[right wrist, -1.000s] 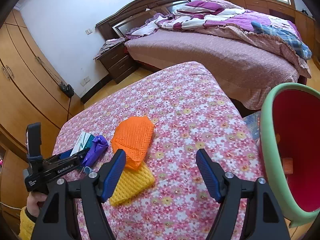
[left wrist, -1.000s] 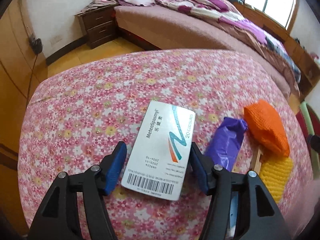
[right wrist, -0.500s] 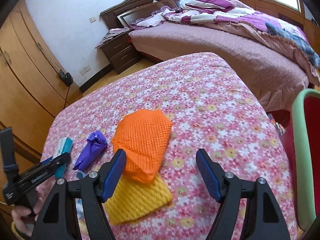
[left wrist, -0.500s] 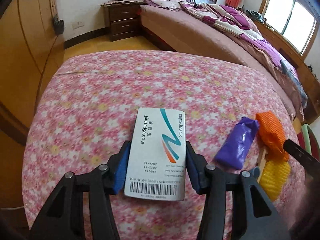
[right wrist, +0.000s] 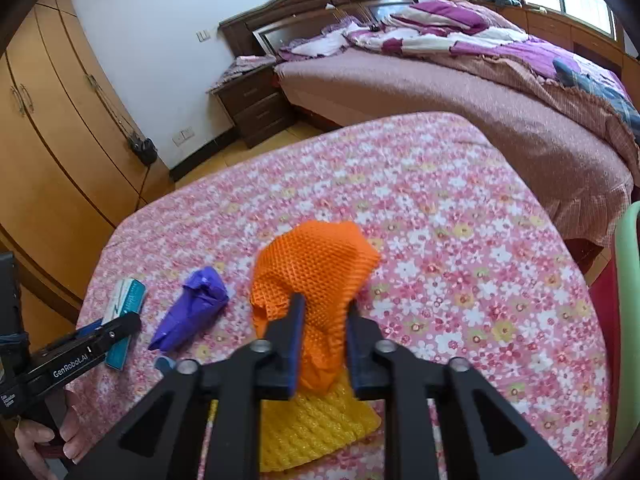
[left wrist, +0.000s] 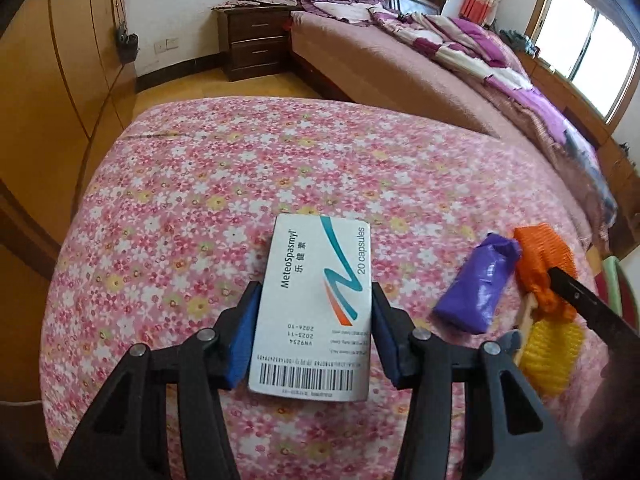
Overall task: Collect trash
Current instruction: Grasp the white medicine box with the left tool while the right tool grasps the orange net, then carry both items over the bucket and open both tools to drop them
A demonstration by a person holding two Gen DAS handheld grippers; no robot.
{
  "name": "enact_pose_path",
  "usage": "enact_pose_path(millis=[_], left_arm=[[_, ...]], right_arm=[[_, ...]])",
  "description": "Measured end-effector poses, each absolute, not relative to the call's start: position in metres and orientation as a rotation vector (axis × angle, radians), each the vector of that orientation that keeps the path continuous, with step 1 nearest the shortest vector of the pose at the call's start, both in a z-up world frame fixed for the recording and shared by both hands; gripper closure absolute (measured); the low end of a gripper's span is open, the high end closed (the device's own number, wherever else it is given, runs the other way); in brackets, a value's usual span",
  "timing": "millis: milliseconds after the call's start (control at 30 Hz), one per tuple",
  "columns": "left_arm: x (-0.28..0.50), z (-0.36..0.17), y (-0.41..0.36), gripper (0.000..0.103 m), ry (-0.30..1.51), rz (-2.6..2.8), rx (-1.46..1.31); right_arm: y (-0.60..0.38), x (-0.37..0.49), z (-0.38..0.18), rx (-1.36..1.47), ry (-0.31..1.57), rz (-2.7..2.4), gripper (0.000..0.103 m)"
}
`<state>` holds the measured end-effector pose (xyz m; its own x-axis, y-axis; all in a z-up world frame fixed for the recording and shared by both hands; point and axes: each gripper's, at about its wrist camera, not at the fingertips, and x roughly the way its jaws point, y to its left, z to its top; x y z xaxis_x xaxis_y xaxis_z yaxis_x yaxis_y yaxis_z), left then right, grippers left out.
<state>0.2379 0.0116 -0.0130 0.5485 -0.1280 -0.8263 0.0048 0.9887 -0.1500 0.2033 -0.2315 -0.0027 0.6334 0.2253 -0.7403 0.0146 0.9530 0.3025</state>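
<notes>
My left gripper (left wrist: 314, 334) is shut on a white medicine box (left wrist: 320, 300) printed "MeteoSpasmyl", held just above the floral tablecloth (left wrist: 240, 184). The box also shows in the right wrist view (right wrist: 124, 322). My right gripper (right wrist: 322, 320) is shut on an orange foam net (right wrist: 316, 268), bunching its near end. A yellow foam net (right wrist: 312, 424) lies under it. A crumpled purple wrapper (right wrist: 192, 308) lies between the box and the orange net; it also shows in the left wrist view (left wrist: 480, 284).
A red bin with a green rim (right wrist: 628, 320) stands off the table's right edge. A large bed (right wrist: 460, 80), a dark nightstand (right wrist: 256, 108) and wooden wardrobes (right wrist: 48, 132) lie beyond the table.
My left gripper has closed on the medicine box. My right gripper has moved forward over the orange net and shut on it, squeezing it.
</notes>
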Motion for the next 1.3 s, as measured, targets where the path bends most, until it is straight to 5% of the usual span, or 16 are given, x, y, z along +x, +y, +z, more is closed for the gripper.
enact_pose_path(millis=[233,1300], left_arm=[[0.216,0.005,0.01,0.051,0.922,-0.119,-0.17],[0.093,0.084,-0.083,0.051,0.783,-0.412,-0.191]], right_arm=[[-0.238,0.182,0.022,0.326,0.799,0.163,0.097],[-0.336,-0.015,0.091,0.486,0.535,0.007,0.098]])
